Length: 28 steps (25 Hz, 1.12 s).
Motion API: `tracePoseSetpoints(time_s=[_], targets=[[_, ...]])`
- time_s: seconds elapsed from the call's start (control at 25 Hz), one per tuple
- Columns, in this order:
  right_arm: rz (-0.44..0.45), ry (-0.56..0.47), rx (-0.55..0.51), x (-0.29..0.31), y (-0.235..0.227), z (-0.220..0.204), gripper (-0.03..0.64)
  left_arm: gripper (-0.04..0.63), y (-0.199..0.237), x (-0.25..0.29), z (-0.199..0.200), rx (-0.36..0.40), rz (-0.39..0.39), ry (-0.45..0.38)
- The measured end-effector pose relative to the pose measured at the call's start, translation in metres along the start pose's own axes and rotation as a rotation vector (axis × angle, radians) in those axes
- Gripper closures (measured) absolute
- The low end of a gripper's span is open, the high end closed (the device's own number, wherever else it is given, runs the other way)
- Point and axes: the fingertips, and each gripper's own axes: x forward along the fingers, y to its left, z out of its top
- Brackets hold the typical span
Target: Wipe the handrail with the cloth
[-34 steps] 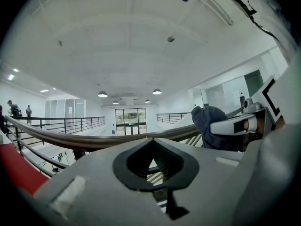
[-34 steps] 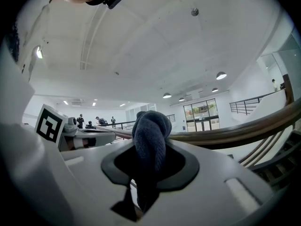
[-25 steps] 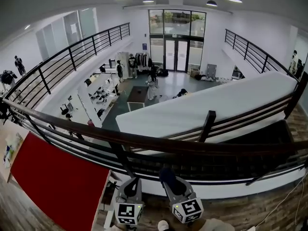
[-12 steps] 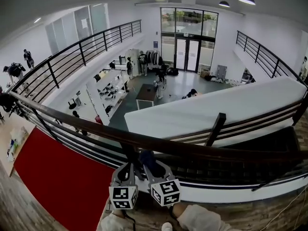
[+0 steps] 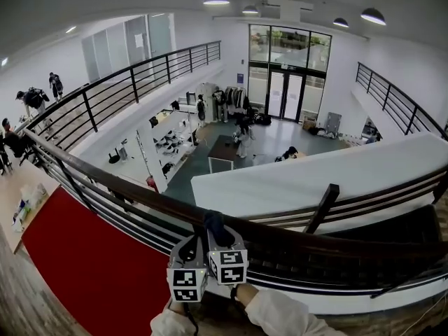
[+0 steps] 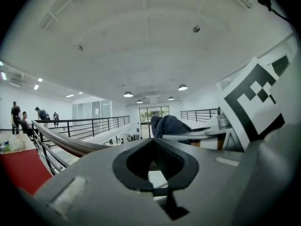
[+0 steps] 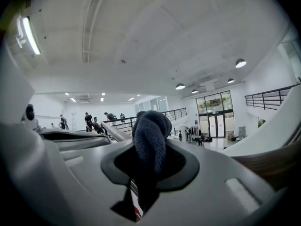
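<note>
cloth: dark blue knitted cloth, bunched into a thick roll, upper end folded over
cloth location: pinched in the right gripper, which is clamped on its middle; the roll sticks out past the tips. In the head view the cloth lies on top of the rail at near centre
handrail: dark brown rounded wooden handrail, sweeping from far left to near right across the head view; black metal bars run under it
left gripper: left gripper pressed together, nothing held; only a sliver of the rail shows through the notch between the jaws
gripper layout: left gripper and right gripper side by side, nearly touching, both pointing away from the person at the rail; the left one sits just left of the cloth
arms: white sleeves enter from the near edge, both drawn in close at centre
obstructions: black upright post joins the rail right of the grippers, well apart from the cloth
near left: red floor covering below the rail
beyond rail: white sloped surface, then an open hall below with glass doors at the far end
far left: people standing on the balcony behind another black railing
overhead: round ceiling lamps
</note>
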Motion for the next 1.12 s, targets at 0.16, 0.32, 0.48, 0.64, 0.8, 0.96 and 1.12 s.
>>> tracePoseSetpoints(time_s=[0.16, 0.32, 0.48, 0.64, 0.8, 0.96, 1.12], targets=[[-0.039, 0.046, -0.057, 0.015, 0.006, 0.002, 0.525, 0.593, 0.013, -0.001, 0.006, -0.019, 0.02, -0.016], [-0.072, 0.102, -0.104, 0.033, 0.012, -0.002, 0.525, 0.594, 0.027, -0.005, 0.008, -0.066, 0.03, -0.025], [-0.089, 0.155, -0.096, 0.036, 0.004, -0.015, 0.525, 0.594, 0.026, -0.01, 0.012, -0.059, 0.028, -0.023], [-0.099, 0.176, -0.111, 0.037, -0.004, -0.026, 0.525, 0.594, 0.026, -0.009, 0.009, -0.053, 0.028, -0.02], [-0.105, 0.199, -0.125, 0.038, -0.01, -0.035, 0.525, 0.594, 0.02, -0.007, 0.005, -0.045, 0.019, -0.007], [-0.11, 0.216, -0.137, 0.034, -0.018, -0.044, 0.524, 0.593, 0.013, -0.008, 0.0, -0.046, 0.009, 0.009], [-0.103, 0.214, -0.138, 0.031, -0.02, -0.045, 0.525, 0.593, 0.002, -0.008, -0.004, -0.044, -0.006, 0.021]])
